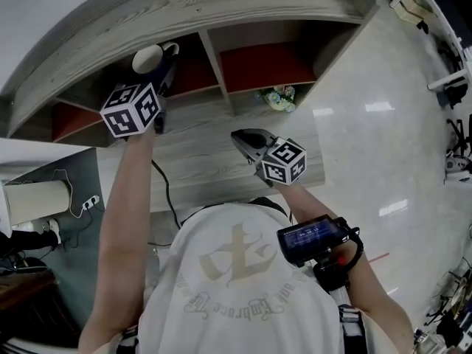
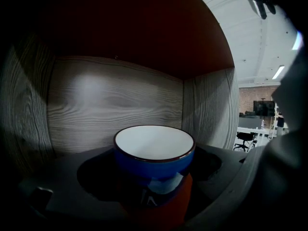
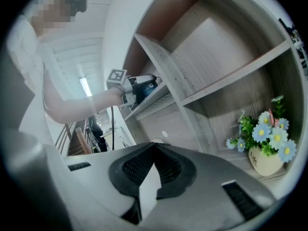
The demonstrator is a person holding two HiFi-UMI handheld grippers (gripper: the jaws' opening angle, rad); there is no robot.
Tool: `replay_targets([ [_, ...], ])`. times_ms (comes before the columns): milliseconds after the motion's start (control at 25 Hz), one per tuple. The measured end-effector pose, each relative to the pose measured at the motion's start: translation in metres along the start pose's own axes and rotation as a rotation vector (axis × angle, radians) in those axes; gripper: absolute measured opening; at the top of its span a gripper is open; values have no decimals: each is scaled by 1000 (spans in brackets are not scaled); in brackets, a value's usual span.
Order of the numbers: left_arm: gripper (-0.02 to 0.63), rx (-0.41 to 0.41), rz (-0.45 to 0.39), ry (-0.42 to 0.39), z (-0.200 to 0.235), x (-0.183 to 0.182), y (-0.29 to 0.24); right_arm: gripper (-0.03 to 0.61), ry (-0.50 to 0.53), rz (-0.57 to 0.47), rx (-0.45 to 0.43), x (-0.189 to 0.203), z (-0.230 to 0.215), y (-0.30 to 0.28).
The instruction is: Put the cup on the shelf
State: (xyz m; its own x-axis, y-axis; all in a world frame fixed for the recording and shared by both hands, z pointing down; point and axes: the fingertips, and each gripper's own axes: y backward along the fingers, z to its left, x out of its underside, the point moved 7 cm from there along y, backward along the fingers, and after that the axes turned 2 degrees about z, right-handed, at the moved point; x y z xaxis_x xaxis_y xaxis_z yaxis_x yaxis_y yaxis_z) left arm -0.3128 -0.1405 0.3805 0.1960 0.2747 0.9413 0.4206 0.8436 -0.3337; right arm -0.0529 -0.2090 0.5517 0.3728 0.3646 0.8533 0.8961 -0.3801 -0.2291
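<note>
A blue cup [image 1: 150, 57] with a white inside stands upright between the jaws of my left gripper [image 1: 164, 76], which is shut on it. It is inside an upper compartment of the grey wooden shelf [image 1: 193, 15]. In the left gripper view the cup [image 2: 154, 150] fills the middle, with the compartment's wood back wall [image 2: 110, 100] behind it. From the right gripper view, the cup [image 3: 144, 86] sits at the compartment's front edge. My right gripper [image 1: 241, 136] is shut and empty, out in front of a lower shelf board, its tips [image 3: 154, 144] meeting.
A small pot of blue and white flowers [image 1: 279, 98] stands on the lower board to the right, close to my right gripper [image 3: 267, 143]. Other compartments have red floors [image 1: 265, 63]. A black cable [image 1: 166, 190] hangs down at left, beside a white cylinder [image 1: 37, 199].
</note>
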Motion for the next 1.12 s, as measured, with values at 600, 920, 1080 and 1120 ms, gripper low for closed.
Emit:
replay_targets([
  [600, 493, 15, 6, 37, 0, 8, 23, 5, 12, -1, 9, 1, 10, 8],
  [920, 414, -9, -48, 58, 6, 20, 58, 5, 25, 1, -2, 3, 23, 5],
  [1080, 350, -24, -76, 64, 1, 35, 82, 5, 37, 6, -8, 4, 32, 5],
  [1120, 332, -25, -80, 69, 0, 39, 88, 5, 45, 8, -8, 4, 35, 5],
])
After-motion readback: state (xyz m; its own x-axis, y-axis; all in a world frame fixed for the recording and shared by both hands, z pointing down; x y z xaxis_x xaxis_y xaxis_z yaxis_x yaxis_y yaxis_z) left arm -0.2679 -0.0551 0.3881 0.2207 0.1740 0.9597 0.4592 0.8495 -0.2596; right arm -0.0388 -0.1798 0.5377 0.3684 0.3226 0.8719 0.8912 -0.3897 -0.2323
